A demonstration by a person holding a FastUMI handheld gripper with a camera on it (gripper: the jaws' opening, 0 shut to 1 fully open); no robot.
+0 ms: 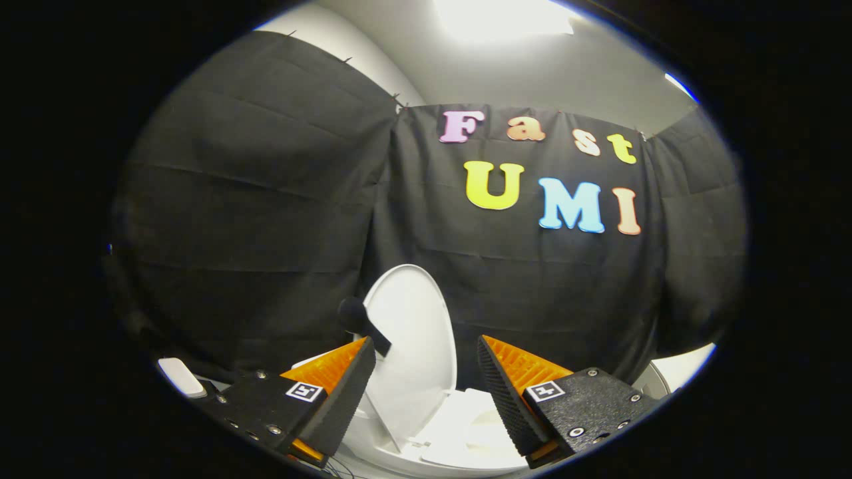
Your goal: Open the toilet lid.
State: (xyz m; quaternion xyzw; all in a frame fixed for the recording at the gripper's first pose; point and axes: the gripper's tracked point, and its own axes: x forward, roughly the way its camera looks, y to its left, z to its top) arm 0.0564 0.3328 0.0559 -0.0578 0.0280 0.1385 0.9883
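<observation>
Gripper (426,392): fingers spread wide apart, nothing between them, no contact with anything. It sits low and looks slightly upward over the bowl end, probably backed away from the work.

Just ahead, between and below the fingers: toilet seat (466,432), lying flat on the bowl.

Beyond the left finger: toilet lid (413,339), raised, standing near upright and a little tilted, its inner face toward the gripper. A dark handle knob (356,316) juts from its left edge, likely the grip point for lifting.

Judgement: lid looks open, task essentially complete; open fingers fit a release.

Farthest: black cloth wall (266,199) backing the lid.
</observation>
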